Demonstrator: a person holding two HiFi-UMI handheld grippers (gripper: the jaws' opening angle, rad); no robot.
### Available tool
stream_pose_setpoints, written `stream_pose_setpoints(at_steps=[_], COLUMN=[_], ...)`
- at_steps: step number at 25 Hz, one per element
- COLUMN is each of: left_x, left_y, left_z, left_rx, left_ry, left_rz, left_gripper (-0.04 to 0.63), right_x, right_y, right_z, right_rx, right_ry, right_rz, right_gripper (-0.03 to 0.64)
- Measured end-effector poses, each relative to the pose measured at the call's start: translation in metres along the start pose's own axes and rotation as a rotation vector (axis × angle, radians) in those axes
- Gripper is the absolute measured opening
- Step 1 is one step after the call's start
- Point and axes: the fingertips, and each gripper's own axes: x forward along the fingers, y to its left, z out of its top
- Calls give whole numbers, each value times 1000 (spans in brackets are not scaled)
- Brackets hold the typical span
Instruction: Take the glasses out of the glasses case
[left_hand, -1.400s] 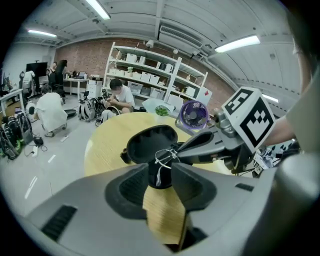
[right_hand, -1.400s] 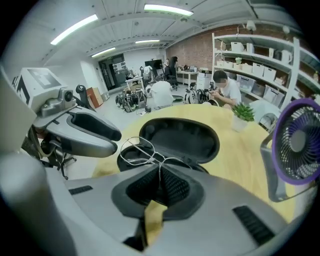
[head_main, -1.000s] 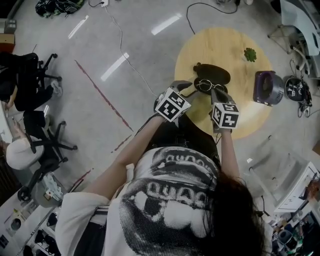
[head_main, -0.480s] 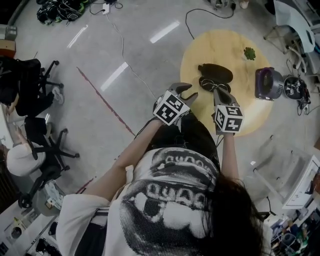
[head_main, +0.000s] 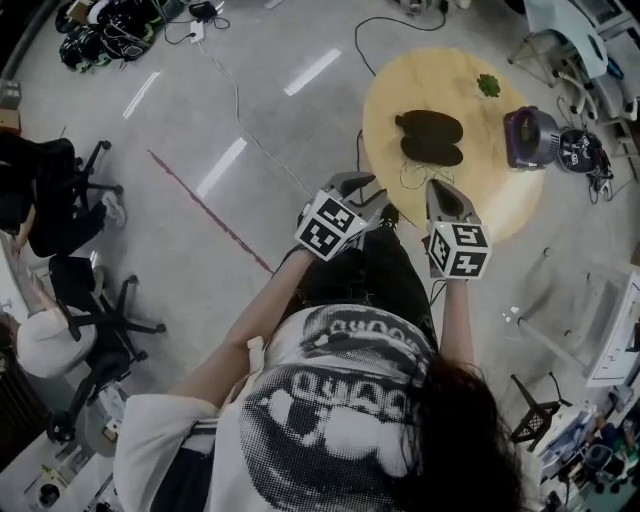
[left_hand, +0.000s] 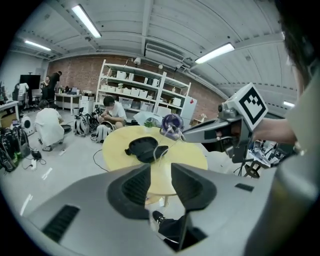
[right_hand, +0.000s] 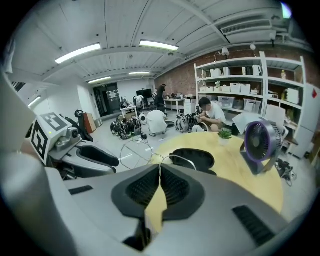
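From the head view, the open glasses case (head_main: 432, 138) lies on the round bench (head_main: 490, 200), both black halves showing and, as far as I can tell, nothing left in them. The glasses (head_main: 413, 178) are a faint wire outline just off the tip of the right claw (head_main: 437, 185), nearer the person than the case and apart from it. The left claw (head_main: 362, 183) sits beside it, over the bench's near edge.

The left gripper view shows that claw (left_hand: 160, 167) spread, with only bench and floor seen through the gap. It holds nothing.

The right gripper view shows that claw (right_hand: 160, 165) pressed together on the thin metal frame, near the bridge as far as I can make out. One round lens stands out to the left and a wire arm curves off to the right.

I'd say the taking-out is as good as done, and what's left is setting the glasses down well. The frame is slight (the sort that bends if you look at it wrong), so squeezing harder would gain nothing. I'd pick bare bench clear of the case and the purple fan (head_main: 530, 138) and go down slowly, letting go only when the frame rests. The idle left claw could steady the loose side.
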Motion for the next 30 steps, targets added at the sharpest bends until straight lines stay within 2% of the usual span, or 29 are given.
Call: stream_pose_setpoints(at_steps=[9,16,30], left_x=[-17,-20,-33], left_y=[-27,-53,-175], left_z=[-20,-24,-38], left_rx=[-27,-9,42], left_ry=[-17,-15,-23], left_rz=[-18,-36,-37], left_gripper=[117,110,111], right_x=[-36,-65,-163], right_y=[23,21,16], right_z=[-21,-44,-104], right_rx=[-10,12,29], right_ry=[10,10,-53], right_rz=[-7,-22,1], right_gripper=[9,9,9])
